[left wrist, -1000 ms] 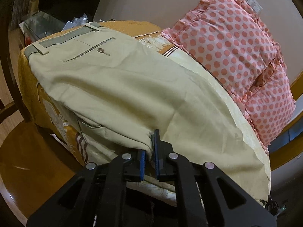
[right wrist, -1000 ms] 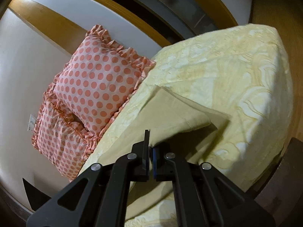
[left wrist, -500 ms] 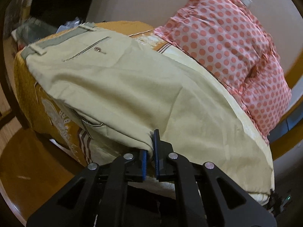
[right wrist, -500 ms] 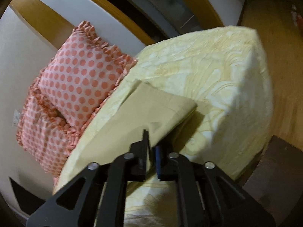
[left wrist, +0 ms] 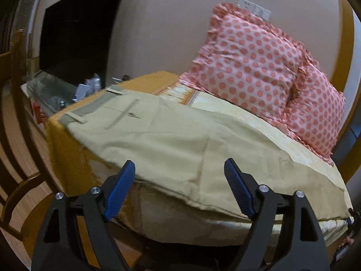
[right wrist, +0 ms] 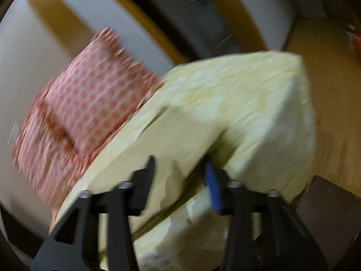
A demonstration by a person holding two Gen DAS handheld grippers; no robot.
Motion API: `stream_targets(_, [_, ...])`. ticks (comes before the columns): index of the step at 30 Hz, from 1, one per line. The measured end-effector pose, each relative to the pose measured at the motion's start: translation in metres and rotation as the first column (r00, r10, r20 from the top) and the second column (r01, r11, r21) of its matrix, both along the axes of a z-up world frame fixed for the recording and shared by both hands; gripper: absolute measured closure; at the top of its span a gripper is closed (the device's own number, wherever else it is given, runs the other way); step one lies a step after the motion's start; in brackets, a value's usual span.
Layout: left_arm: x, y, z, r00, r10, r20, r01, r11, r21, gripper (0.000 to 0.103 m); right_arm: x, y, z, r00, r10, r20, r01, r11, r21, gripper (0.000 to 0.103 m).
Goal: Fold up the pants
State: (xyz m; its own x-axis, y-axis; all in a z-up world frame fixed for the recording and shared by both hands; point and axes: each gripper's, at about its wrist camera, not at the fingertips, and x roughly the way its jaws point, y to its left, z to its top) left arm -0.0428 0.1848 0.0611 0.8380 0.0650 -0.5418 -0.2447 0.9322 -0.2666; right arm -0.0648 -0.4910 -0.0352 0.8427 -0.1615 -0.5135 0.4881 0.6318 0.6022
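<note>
Both the left gripper point(left wrist: 179, 187) and the right gripper point(right wrist: 180, 178), clamped on the pants' point(left wrist: 180, 140) near edge half a second ago, now gape wide, leaving them flat across the frame's centre on the bed point(left wrist: 225, 223), so this fold looks laid.

Both let go! The left claw point(left wrist: 179, 186), clamped on the beige cotton pants point(left wrist: 180, 140) a moment ago, now gapes wide at the bed's near edge. The right claw point(right wrist: 182, 184) has sprung apart too, and the fabric lies loose.
</note>
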Motion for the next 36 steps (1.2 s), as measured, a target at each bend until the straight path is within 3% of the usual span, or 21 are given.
stream_targets(2, [0.012, -0.005, -0.006, 0.999, -0.026, -0.019, 0.026, 1.0, -0.01, 0.021, 0.001, -0.001, -0.001, 1.0, -0.017, 0.003, 0.017, 1.0, -0.009, 0.075])
stream_targets(5, [0.025, -0.009, -0.015, 0.998, -0.043, -0.04, 0.043, 0.999, -0.004, 0.021, 0.007, -0.011, -0.003, 0.999, -0.014, 0.032, 0.014, 1.0, -0.007, 0.099])
stream_targets(10, [0.035, -0.005, -0.03, 0.996, -0.045, -0.072, 0.045, 0.999, 0.002, 0.019, 0.034, 0.021, 0.042, 0.988, 0.119, 0.096, -0.104, 0.984, -0.148, 0.101])
stream_targets(13, [0.035, -0.011, -0.035, 0.996, -0.049, -0.074, 0.053, 0.998, 0.047, 0.018, 0.066, 0.072, 0.086, 0.937, 0.309, 0.165, -0.27, 0.937, -0.22, 0.101])
stream_targets(16, [0.035, -0.015, -0.037, 0.997, -0.046, -0.069, 0.052, 0.995, 0.081, 0.016, 0.099, 0.144, 0.117, 0.828, 0.521, 0.208, -0.459, 0.843, -0.282, 0.101])
stream_targets(18, [0.032, -0.014, -0.037, 0.998, -0.042, -0.055, 0.046, 0.997, 0.068, 0.016, 0.121, 0.211, 0.128, 0.703, 0.68, 0.207, -0.61, 0.727, -0.315, 0.101])
stream_targets(19, [0.03, -0.012, -0.035, 0.998, -0.041, -0.047, 0.044, 0.998, 0.053, 0.016, 0.13, 0.243, 0.129, 0.638, 0.745, 0.194, -0.676, 0.663, -0.324, 0.101])
stream_targets(20, [0.027, -0.009, -0.033, 0.999, -0.042, -0.033, 0.043, 0.999, 0.029, 0.016, 0.14, 0.287, 0.125, 0.546, 0.822, 0.161, -0.756, 0.566, -0.33, 0.101])
stream_targets(21, [0.024, -0.005, -0.031, 0.999, -0.044, -0.018, 0.044, 0.999, 0.006, 0.016, 0.144, 0.314, 0.12, 0.488, 0.864, 0.127, -0.799, 0.5, -0.332, 0.101])
stream_targets(22, [0.02, -0.001, -0.028, 0.999, -0.043, -0.004, 0.043, 0.999, -0.018, 0.016, 0.148, 0.353, 0.108, 0.404, 0.914, 0.045, -0.857, 0.395, -0.332, 0.101])
stream_targets(23, [0.017, 0.004, -0.027, 0.999, -0.033, 0.003, 0.034, 0.999, -0.029, 0.016, 0.148, 0.375, 0.1, 0.36, 0.933, -0.015, -0.882, 0.335, -0.33, 0.099])
stream_targets(24, [0.012, 0.009, -0.026, 1.0, -0.016, 0.005, 0.017, 0.999, -0.027, 0.016, 0.148, 0.404, 0.085, 0.295, 0.948, -0.119, -0.915, 0.245, -0.32, 0.092])
stream_targets(25, [0.009, 0.014, -0.026, 1.0, -0.002, 0.007, 0.003, 1.0, -0.023, 0.016, 0.144, 0.422, 0.072, 0.257, 0.948, -0.187, -0.931, 0.192, -0.31, 0.088])
stream_targets(27, [0.002, 0.028, -0.027, 0.999, 0.032, 0.009, -0.032, 0.999, -0.021, 0.016, 0.136, 0.429, 0.063, 0.233, 0.95, -0.206, -0.94, 0.166, -0.298, 0.064])
stream_targets(28, [-0.002, 0.039, -0.028, 0.998, 0.058, 0.016, -0.057, 0.998, -0.029, 0.016, 0.133, 0.426, 0.065, 0.247, 0.95, -0.19, -0.935, 0.182, -0.305, 0.059])
stream_targets(30, [-0.006, 0.054, -0.031, 0.995, 0.102, 0.023, -0.1, 0.994, -0.049, 0.016, 0.129, 0.411, 0.074, 0.302, 0.944, -0.134, -0.91, 0.244, -0.334, 0.053])
stream_targets(31, [-0.007, 0.063, -0.033, 0.992, 0.125, 0.023, -0.124, 0.99, -0.066, 0.016, 0.13, 0.403, 0.078, 0.347, 0.931, -0.111, -0.891, 0.291, -0.348, 0.053])
stream_targets(32, [-0.007, 0.072, -0.036, 0.989, 0.146, 0.025, -0.143, 0.985, -0.091, 0.016, 0.13, 0.399, 0.077, 0.381, 0.917, -0.114, -0.878, 0.321, -0.356, 0.053])
stream_targets(33, [-0.008, 0.08, -0.038, 0.986, 0.163, 0.025, -0.159, 0.981, -0.114, 0.016, 0.136, 0.4, 0.07, 0.421, 0.888, -0.182, -0.869, 0.338, -0.361, 0.053])
stream_targets(35, [-0.008, 0.094, -0.044, 0.981, 0.192, 0.025, -0.184, 0.967, -0.174, 0.016, 0.146, 0.411, 0.049, 0.4, 0.854, -0.333, -0.899, 0.294, -0.325, 0.053])
stream_targets(36, [-0.008, 0.101, -0.047, 0.979, 0.203, 0.026, -0.194, 0.96, -0.2, 0.016, 0.136, 0.413, 0.049, 0.414, 0.853, -0.318, -0.876, 0.278, -0.395, 0.049])
